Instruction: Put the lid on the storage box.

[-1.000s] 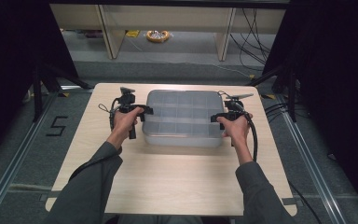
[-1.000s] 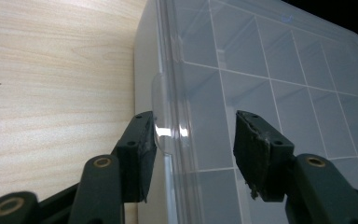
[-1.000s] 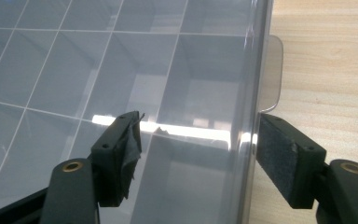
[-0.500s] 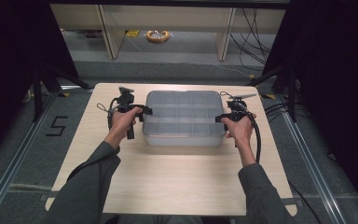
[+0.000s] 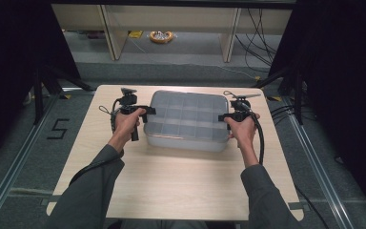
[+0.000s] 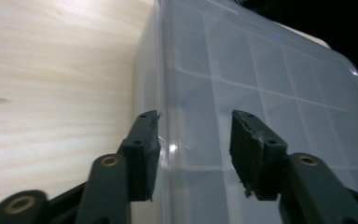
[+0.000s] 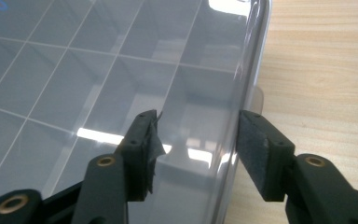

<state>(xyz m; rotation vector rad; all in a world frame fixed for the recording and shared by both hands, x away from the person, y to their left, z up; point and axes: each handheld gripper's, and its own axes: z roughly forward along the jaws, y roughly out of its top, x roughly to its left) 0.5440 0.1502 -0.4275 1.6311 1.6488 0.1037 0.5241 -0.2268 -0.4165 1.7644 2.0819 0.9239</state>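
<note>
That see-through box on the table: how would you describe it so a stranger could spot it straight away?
Start at the pale wooden table. On its far half, midway between the person's two hands, lies a flat, clear plastic box with rounded corners. Its closed lid shows a grid of small compartments, and each black tool, left tool and right tool, straddles one side edge, open.

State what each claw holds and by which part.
Nothing is clamped. Left claw and right claw are open, each straddling a side edge of the clear plastic box.
</note>
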